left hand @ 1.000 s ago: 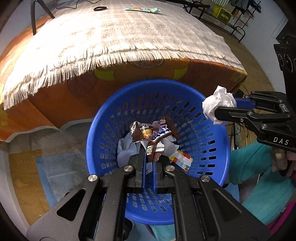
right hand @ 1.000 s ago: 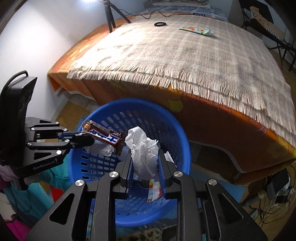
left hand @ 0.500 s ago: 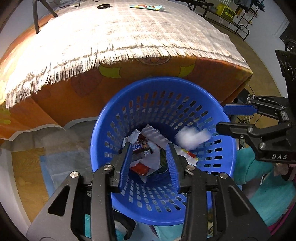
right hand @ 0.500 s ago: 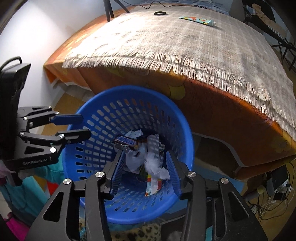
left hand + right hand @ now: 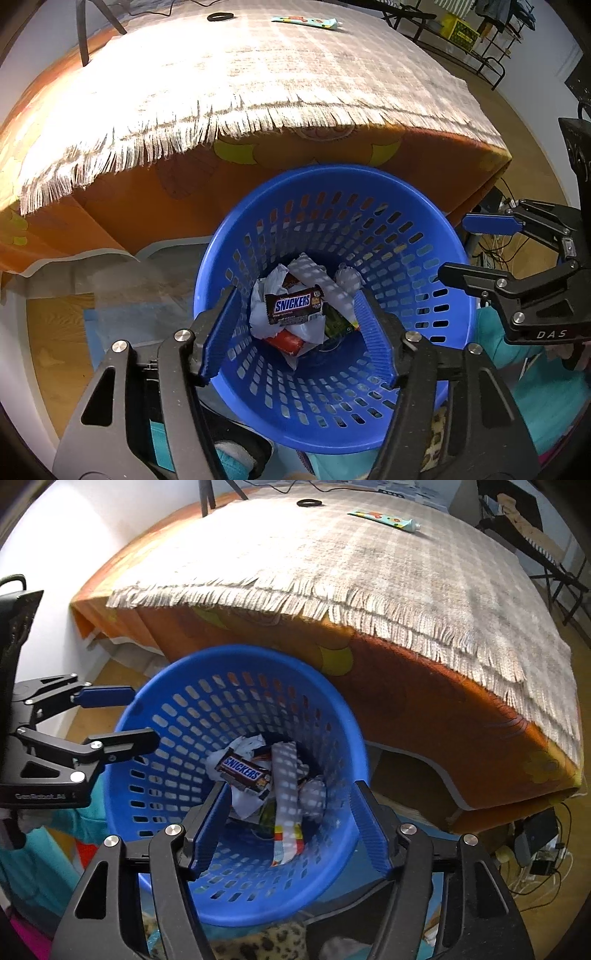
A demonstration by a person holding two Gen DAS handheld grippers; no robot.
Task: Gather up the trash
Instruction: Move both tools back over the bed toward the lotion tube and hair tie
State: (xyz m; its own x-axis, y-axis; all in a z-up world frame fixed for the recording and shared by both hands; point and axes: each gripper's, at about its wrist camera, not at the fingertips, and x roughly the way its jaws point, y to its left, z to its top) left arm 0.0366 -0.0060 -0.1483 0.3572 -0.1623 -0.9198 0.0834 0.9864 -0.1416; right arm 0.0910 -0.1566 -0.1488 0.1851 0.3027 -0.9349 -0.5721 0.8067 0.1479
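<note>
Blue perforated plastic, the basket [image 5: 424, 221] sits below both sets of jaws, and the trash lies at its bottom: a glossy Snickers wrapper [image 5: 294, 305] on crumpled white paper [image 5: 266, 295], with a striped strip [image 5: 286, 843] beside it. The left gripper [image 5: 299, 332] and right gripper [image 5: 282, 823] hang above it with jaws spread wide and empty, so the drop looks done. Next comes a reach ahead of the jaws, to the fringed woven blanket [image 5: 258, 74], where a flat printed tube [image 5: 304, 22], possibly more trash, lies near a dark ring [image 5: 220, 16].
</note>
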